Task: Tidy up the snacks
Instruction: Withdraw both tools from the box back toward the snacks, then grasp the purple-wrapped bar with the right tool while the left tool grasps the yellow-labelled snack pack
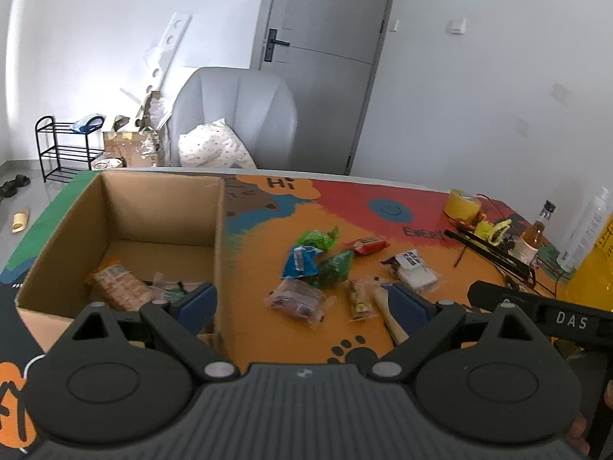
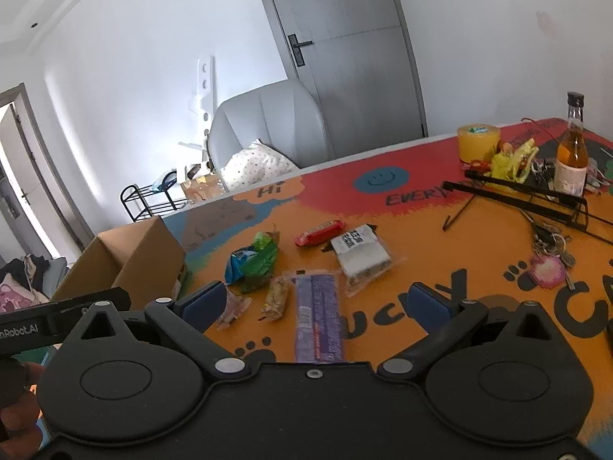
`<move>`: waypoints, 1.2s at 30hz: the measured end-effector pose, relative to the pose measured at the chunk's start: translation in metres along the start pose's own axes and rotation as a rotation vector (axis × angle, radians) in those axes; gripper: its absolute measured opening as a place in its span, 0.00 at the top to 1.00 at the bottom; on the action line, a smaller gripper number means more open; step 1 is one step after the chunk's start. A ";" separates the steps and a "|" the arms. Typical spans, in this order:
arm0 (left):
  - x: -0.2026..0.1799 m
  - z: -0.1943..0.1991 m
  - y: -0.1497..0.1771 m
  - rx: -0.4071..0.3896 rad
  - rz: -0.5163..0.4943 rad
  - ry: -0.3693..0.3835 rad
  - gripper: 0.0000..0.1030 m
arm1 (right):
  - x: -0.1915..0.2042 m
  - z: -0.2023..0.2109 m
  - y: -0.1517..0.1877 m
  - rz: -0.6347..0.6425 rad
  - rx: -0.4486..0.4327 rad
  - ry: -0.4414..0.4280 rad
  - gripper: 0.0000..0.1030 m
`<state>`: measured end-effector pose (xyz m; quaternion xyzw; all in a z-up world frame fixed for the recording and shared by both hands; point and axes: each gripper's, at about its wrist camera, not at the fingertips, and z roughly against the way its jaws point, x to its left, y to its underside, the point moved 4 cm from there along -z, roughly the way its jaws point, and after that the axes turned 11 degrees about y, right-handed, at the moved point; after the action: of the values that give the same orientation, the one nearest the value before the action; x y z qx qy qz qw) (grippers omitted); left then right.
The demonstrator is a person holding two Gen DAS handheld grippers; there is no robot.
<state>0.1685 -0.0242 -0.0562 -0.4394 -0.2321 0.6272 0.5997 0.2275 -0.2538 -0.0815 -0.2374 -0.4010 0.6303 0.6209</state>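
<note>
Looking into the cardboard box (image 1: 126, 226), the left wrist view alone shows packets lying on its floor, with the left gripper (image 1: 302, 303) spread wide and empty. The right wrist view alone shows a long purple snack pack (image 2: 317, 316) flat on the tabletop (image 2: 479, 237), between the wide-spread, empty right gripper's (image 2: 320, 303) fingers.

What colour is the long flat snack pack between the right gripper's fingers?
Purple pack; clearest in the right wrist view.
</note>
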 end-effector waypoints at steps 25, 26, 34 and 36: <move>-0.013 -0.062 0.019 0.082 0.005 0.056 0.48 | -0.002 -0.067 0.030 0.021 0.137 -0.042 0.26; -0.013 -0.065 0.019 0.087 0.006 0.057 0.49 | -0.001 -0.070 0.031 0.026 0.143 -0.040 0.28; -0.015 -0.090 0.021 0.123 0.003 0.067 0.52 | -0.002 -0.081 0.035 0.047 0.165 -0.055 0.62; -0.017 -0.096 0.021 0.131 0.000 0.068 0.52 | -0.006 -0.081 0.033 0.029 0.169 -0.068 0.64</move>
<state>0.2349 -0.0663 -0.1172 -0.4203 -0.1702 0.6257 0.6347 0.2730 -0.2393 -0.1547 -0.1683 -0.3636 0.6785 0.6157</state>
